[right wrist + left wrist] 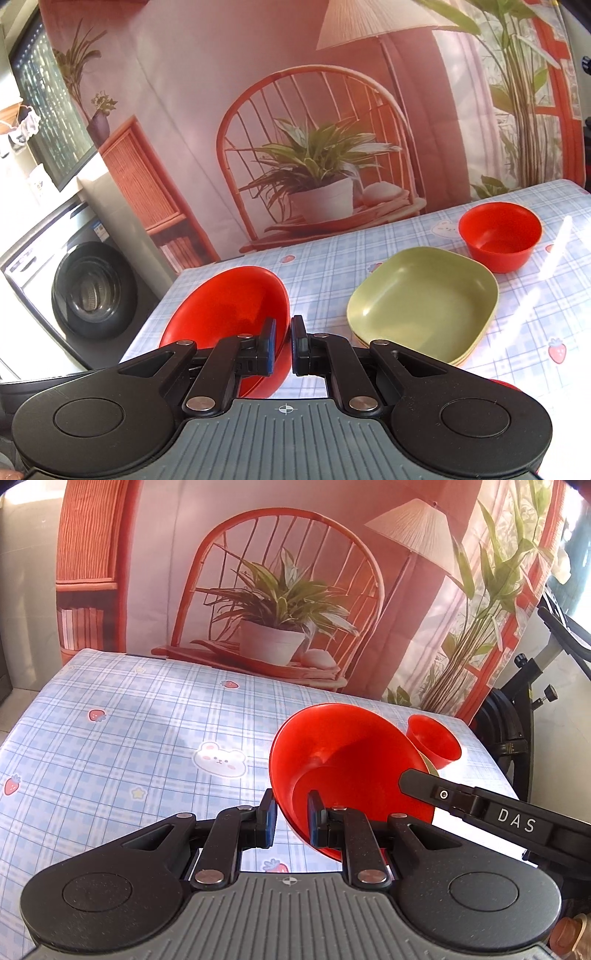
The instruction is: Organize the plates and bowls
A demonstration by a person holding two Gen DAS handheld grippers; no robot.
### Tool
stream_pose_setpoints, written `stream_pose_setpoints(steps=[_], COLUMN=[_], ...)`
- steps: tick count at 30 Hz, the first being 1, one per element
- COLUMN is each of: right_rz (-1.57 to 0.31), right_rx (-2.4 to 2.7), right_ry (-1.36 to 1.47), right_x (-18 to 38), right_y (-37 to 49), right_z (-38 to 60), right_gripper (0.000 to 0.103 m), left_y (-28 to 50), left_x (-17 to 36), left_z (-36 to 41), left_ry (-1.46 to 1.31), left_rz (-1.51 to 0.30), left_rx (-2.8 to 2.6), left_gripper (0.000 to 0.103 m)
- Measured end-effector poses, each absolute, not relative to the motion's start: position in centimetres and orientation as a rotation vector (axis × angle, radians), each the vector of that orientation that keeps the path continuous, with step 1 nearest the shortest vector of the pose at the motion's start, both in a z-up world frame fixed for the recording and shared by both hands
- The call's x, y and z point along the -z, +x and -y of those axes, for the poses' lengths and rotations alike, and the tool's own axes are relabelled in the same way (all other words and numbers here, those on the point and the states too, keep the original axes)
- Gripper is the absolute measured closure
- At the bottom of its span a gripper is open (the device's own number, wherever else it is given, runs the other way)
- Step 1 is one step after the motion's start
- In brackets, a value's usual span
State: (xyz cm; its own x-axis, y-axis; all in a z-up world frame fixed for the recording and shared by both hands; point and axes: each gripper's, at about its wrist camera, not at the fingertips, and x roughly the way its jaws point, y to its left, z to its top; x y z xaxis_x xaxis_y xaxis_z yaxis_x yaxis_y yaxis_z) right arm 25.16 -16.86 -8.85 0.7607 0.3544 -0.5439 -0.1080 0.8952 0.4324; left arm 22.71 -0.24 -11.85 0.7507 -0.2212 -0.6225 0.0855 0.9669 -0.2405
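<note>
My left gripper (293, 818) has its jaws around the rim of a red plate (347, 760), which is tilted up off the blue checked table (129, 720). My right gripper (282, 341) grips the rim of the same red plate (229, 310), and its finger (458, 797) reaches in from the right in the left wrist view. A stack of green square plates (421, 299) lies to the right of it. A small red bowl (500, 236) stands behind them; it also shows in the left wrist view (436, 744).
A printed backdrop (280, 590) hangs behind the table. A washing machine (85, 284) stands beyond the table's left edge. An exercise bike (532, 701) stands off the right edge. The table's left half (110, 738) holds only the cloth.
</note>
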Motion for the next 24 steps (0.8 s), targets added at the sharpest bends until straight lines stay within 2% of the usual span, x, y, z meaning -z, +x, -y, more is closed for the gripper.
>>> stream_pose_setpoints(steps=[24], right_rz=[-0.648], right_rx=[-0.006], right_ry=[0.505], right_x=[12.3], right_y=[18.1], right_z=[29.9], right_gripper=[0.095], left_y=[23.5], left_x=[15.6], left_z=[13.4], left_ry=[-0.003], left_rz=[-0.846], left_rx=[0.432], left_gripper=[0.085])
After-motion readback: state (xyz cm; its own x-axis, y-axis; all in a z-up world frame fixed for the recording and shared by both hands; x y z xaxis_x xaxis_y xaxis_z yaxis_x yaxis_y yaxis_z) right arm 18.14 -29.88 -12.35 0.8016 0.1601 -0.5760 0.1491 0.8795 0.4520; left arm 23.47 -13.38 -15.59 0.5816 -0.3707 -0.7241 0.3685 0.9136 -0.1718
